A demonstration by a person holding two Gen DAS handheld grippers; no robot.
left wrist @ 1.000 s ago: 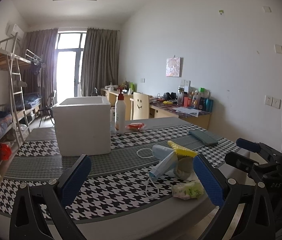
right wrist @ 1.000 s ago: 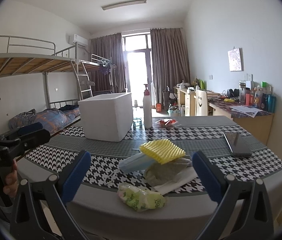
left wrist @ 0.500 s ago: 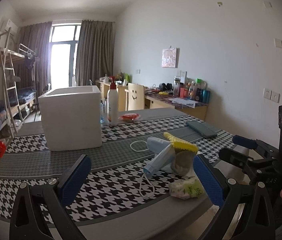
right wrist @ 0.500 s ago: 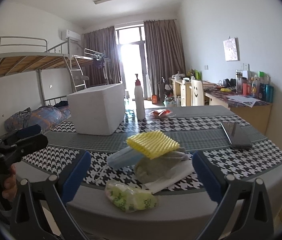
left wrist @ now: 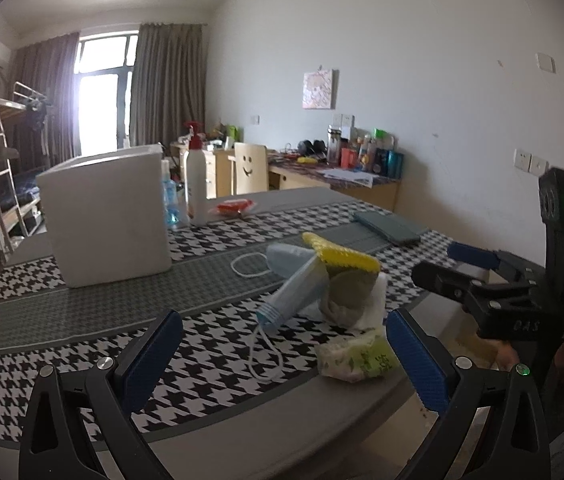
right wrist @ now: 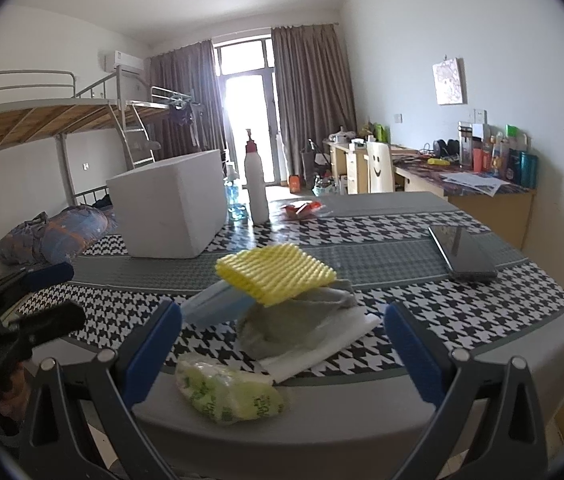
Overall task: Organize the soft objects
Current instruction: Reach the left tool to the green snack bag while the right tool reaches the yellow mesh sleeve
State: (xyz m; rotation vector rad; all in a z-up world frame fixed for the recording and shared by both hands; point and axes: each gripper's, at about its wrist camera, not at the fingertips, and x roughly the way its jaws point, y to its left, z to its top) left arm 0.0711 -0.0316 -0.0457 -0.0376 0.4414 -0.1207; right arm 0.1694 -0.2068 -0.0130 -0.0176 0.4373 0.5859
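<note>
Soft objects lie in one small heap near the front edge of the counter (left wrist: 81,312), and I take the white foam box (left wrist: 105,216) as the landmark for you.

From your left wrist view, the heap is to the right of the foam box and nearer to you. A yellow sponge cloth (left wrist: 342,256) sits on top. A blue face mask (left wrist: 298,288) leans under it, and its white ear loop hangs down onto the checked cover. A grey sock (left wrist: 346,296) and a white cloth (left wrist: 374,312) are below. A green tissue pack (left wrist: 356,358) lies just beside the heap, closest to the counter edge. Your left gripper (left wrist: 282,360) hovers before the counter with the fingers (left wrist: 149,356) spread wide, grasping nothing. Your right gripper (left wrist: 458,264) shows at the right side; from here I cannot tell how its fingers stand. A white pump bottle (left wrist: 195,188) stands just right of the foam box, and a dark phone (left wrist: 386,226) lies far right of it.

From your right wrist view, the foam box (right wrist: 173,212) stands behind and left of the heap. The yellow sponge cloth (right wrist: 277,276) covers the blue face mask (right wrist: 217,304) and the grey sock (right wrist: 294,324). The green tissue pack (right wrist: 229,394) rests at the counter edge between your fingers (right wrist: 149,352). Your right gripper (right wrist: 277,356) is released, holding nothing.
</note>
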